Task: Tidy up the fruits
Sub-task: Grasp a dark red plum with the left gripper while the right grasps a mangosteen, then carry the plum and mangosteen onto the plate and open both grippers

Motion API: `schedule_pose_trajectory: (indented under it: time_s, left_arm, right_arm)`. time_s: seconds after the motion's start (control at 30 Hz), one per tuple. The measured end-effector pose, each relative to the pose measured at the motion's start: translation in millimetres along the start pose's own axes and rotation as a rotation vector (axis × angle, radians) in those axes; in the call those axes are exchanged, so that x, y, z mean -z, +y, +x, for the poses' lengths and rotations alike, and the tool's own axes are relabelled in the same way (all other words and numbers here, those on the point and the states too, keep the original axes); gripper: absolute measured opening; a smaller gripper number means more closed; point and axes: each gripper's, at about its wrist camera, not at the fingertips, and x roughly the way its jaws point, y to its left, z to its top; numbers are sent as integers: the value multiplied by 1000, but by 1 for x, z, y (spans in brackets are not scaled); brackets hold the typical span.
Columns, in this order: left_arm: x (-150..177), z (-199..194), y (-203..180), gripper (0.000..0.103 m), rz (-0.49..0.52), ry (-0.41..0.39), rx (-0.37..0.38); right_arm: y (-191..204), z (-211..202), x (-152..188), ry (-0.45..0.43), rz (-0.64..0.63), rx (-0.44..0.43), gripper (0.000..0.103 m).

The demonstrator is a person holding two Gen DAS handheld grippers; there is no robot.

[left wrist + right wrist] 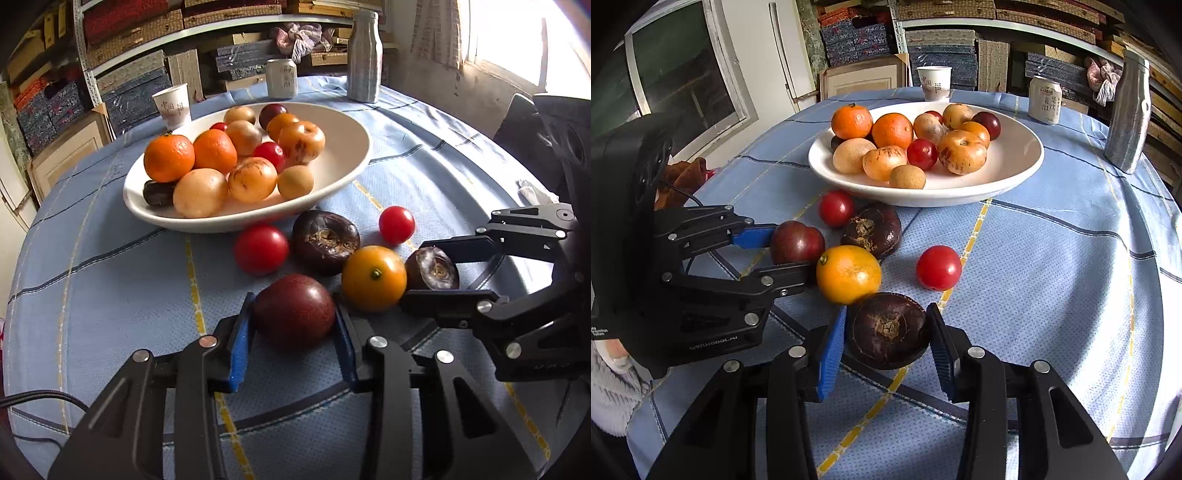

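In the left wrist view, the left gripper (294, 334) has its blue fingers (242, 343) closed against the flanks of a dark red plum (295, 310), which sits on the blue checked cloth of the counter (110, 295) at about six o'clock from the white bowl (354, 147). The plum looks smooth and glossy, so it may slip; it is probably light and soft enough to bruise, and a hold across its widest middle seems safest. At three o'clock from it lies a yellow-orange citrus (373, 277), touching it or nearly so, and beyond that the right gripper (432, 267) clasps a dark water chestnut (432, 267). The bowl holds a heap of fruit: two mandarins, several pale tan and brown-flecked fruits, two small red tomatoes and a few dark ones. In the right wrist view, the right gripper (888, 341) has its fingers (831, 354) set on both sides of the dark water chestnut (888, 330), the pads touching its sides. It looks firm, flattened and rough-skinned, likely easy to hold at the rim. Loose on the cloth are a red tomato (939, 267) at two o'clock from it, the citrus (848, 274) at eleven, a larger dark chestnut (873, 229) and another tomato (836, 208) near the bowl (1015, 155).
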Motion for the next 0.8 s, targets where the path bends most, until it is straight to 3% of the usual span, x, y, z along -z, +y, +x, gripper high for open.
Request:
schedule_pose_trajectory:
  time_s: [0.4, 0.63, 0.8]
  left_arm:
    - [-14, -37, 17, 38, -65, -109, -41]
    - [-66, -49, 33, 38, -77, -168, -96]
    - [-96, -26, 29, 38, -86, -173, -77]
  right_arm:
    - [-17, -44, -9, -159, 56, 31, 44]
    - [-29, -65, -53, -221, 50, 80, 44]
    - [-33, -47, -85, -228, 38, 119, 44]
